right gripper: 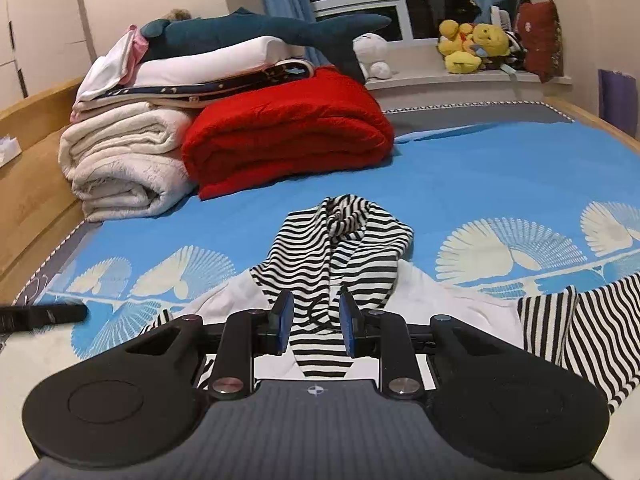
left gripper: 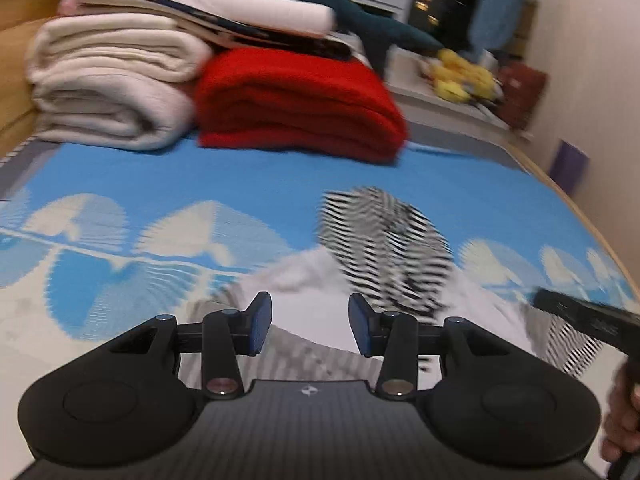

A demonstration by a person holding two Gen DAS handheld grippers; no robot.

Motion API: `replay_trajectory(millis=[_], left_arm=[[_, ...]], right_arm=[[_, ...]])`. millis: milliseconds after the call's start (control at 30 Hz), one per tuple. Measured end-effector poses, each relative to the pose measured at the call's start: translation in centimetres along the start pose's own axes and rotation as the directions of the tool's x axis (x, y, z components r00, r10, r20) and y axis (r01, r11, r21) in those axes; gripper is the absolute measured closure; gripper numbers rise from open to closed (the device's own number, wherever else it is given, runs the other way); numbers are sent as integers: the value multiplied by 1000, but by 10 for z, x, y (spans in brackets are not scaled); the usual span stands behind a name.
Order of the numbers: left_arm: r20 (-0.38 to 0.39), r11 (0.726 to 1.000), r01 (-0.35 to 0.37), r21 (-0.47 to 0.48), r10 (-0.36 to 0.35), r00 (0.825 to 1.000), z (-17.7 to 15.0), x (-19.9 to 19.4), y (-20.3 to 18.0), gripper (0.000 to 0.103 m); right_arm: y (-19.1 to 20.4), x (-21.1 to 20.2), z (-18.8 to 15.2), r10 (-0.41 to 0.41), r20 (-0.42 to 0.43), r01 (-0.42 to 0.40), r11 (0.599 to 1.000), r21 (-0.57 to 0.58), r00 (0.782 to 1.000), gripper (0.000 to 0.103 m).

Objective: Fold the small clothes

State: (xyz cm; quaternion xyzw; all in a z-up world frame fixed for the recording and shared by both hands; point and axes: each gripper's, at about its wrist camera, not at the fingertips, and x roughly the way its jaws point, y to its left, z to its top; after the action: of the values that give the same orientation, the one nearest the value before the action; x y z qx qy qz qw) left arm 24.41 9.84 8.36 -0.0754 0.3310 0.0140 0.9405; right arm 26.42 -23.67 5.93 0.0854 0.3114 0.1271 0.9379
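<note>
- left gripper (left gripper: 310,326): released, nothing between the pads, above black-and-white striped hooded garment (left gripper: 384,240)
- right gripper (right gripper: 314,324): jaws partly apart over the garment's striped front, grasp unclear
- blue fan-patterned bedspread (right gripper: 460,176) underneath

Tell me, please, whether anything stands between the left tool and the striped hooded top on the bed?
Nothing visible does. The left tool hangs open just above the striped hooded top, with only the garment's own white fabric below it.
</note>
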Motion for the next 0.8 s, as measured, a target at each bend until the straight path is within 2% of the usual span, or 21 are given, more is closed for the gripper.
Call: replay_trajectory(millis=[67,100,167,233,300,400,500,600,667,733,800], left_arm=[[6,999,-43,-27,43,999,-5,2,21,56],[-28,997,-69,-39,68,997,-5,1,33,56],[-131,983,-170,-61,161,978,-4,16,49,57],[-158,976,-202,-84,187,970,-1,28,62,58],[-176,974,-208,-92,189,966,1,38,67,57],[-182,973,-213,-92,193,964,4,47,69,57],[-199,976,-201,-88,180,963,3,55,66,57],[-203,978,-191,-81,171,964,-4,52,64,57],[-205,981,-183,-67,166,965,-5,53,61,57],[-212,982,-182,-50,168,963,-6,54,59,57],[-213,982,-182,-42,170,962,-6,55,58,57]], right_arm=[[2,1,0,9,-4,-9,1000,0,1000,78],[1,2,-1,12,-9,-12,1000,7,1000,79],[-1,8,-4,9,-35,-8,1000,28,999,79],[-4,18,-8,6,-89,-1,998,57,996,77],[-8,32,-15,32,-174,-14,995,100,984,76],[-7,56,-34,66,-303,-27,991,132,951,71],[1,77,-58,66,-403,-14,991,130,913,68],[6,94,-73,75,-471,-1,988,155,879,57],[8,103,-83,64,-509,17,988,154,858,55],[12,109,-91,44,-529,36,990,140,847,55],[16,112,-93,32,-530,40,991,125,847,53]])
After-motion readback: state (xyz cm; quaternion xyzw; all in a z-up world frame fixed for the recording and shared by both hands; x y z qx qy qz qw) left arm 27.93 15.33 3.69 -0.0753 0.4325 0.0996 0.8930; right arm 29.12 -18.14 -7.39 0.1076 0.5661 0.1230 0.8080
